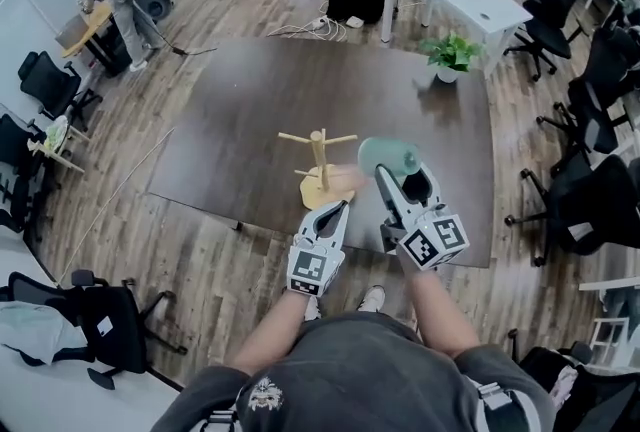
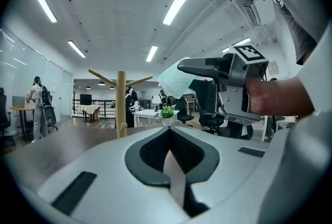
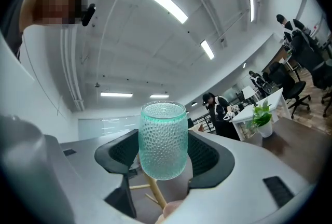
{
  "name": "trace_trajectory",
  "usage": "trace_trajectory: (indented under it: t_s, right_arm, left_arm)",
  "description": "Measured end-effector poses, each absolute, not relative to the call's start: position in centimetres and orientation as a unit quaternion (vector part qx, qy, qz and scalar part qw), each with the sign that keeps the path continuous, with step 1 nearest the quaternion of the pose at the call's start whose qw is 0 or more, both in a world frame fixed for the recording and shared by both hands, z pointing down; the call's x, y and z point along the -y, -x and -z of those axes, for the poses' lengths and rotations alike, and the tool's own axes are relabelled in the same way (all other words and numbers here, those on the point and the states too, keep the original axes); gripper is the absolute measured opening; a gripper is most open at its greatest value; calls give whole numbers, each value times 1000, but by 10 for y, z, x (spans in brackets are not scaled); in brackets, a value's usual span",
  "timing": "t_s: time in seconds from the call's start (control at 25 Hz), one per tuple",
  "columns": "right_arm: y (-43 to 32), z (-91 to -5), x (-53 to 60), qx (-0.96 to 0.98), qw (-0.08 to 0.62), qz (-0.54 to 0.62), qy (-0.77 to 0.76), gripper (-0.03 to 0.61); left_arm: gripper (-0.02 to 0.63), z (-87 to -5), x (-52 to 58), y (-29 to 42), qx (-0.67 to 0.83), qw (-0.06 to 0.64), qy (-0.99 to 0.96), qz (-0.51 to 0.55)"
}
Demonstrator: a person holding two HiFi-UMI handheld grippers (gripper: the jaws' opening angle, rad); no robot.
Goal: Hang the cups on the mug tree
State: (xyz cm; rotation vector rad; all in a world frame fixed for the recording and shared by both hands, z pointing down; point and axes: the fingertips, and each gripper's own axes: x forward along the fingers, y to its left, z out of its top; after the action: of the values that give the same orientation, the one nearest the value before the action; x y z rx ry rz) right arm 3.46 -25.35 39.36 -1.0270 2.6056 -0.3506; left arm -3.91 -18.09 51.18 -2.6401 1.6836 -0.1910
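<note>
1. Head view: the right gripper point(image 1: 397, 172) holds a teal dimpled cup point(image 1: 388, 156) in the air, just right of the wooden mug tree point(image 1: 320, 160). The tree stands on the dark tabletop point(image 1: 250, 110) near its front edge, with all visible pegs bare.
2. Right gripper view: the jaws are clamped on the cup's sides. No handle shows, and which end is open cannot be told. Two pegs appear below the cup.
3. Left gripper view: the left gripper point(image 2: 167, 140) has its jaws together with nothing between them, and sits low in front of the tree.
4. Step in hand (judged): bringing the cup to a peg. Aim the mouth at the tip of an upward-slanted peg, slide it well on, and let go only once the peg bears the weight. The tree looks light, so the left gripper could steady its base.
5. Writing: none is readable. The only markings are the black-and-white marker squares point(image 1: 435, 242) on the gripper cubes.
</note>
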Motion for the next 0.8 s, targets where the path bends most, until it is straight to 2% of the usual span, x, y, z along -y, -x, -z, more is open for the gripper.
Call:
trace_trajectory:
  t_s: [0.8]
  right_arm:
    - [30, -410, 278, -912, 175, 221, 298, 313]
  left_arm:
    - [6, -501, 169, 121, -614, -10, 789, 35]
